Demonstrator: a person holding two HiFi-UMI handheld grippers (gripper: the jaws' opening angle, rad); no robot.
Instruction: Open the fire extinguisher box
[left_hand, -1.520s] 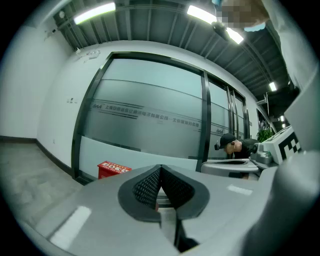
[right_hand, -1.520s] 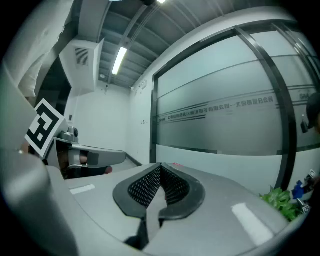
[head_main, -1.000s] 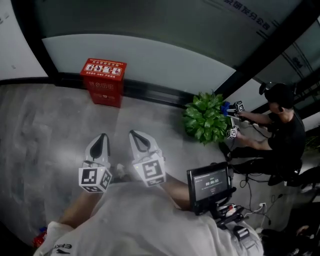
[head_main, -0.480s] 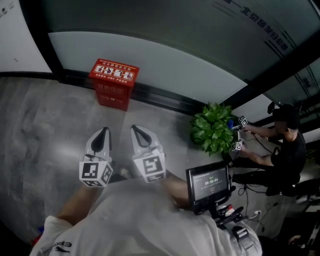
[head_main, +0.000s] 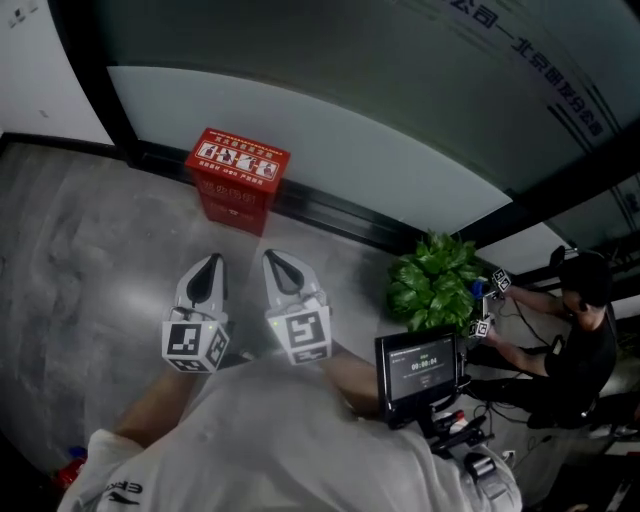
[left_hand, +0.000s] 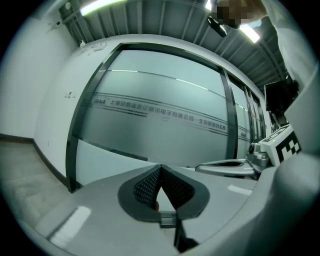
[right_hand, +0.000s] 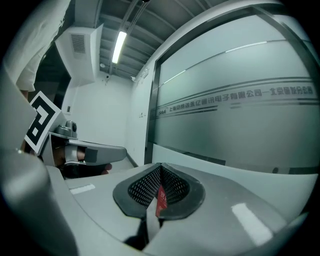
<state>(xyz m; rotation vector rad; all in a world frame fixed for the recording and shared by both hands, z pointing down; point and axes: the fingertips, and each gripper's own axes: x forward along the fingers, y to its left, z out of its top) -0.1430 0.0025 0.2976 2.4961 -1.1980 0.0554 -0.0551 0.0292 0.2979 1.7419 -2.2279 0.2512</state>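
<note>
Two tools share the lower middle of the head view. The left hand-held gripper (head_main: 210, 264) and the right hand-held gripper (head_main: 271, 259) sit side by side, close in front of the person's body. Each has its jaws brought fully together, tip against tip, and neither has hold of anything. In the right gripper view a thin red sliver shows through the slot below the closed tips. It is probably the box seen from afar rather than something pinched.

The red rectangular fire extinguisher box (head_main: 238, 180) looks like metal or hard plastic and has a white pictogram label on its top. It stands in the upper left of the head view on the grey polished concrete floor (head_main: 90, 250). Its back is against the dark rail at the foot of the frosted glass wall (head_main: 350, 130), and its lid is down. It is well apart from both grippers, with bare floor between.

A leafy green potted plant (head_main: 436, 282) stands at right centre. Another person (head_main: 580, 330) sits beyond it at the right edge.

This looks like the approach stage, with opening not yet begun. The next move calls for closing the gap to the box, lowering a gripper to the front edge of the lid and parting the jaws. Where the catch or lip sits cannot be made out from here.
</note>
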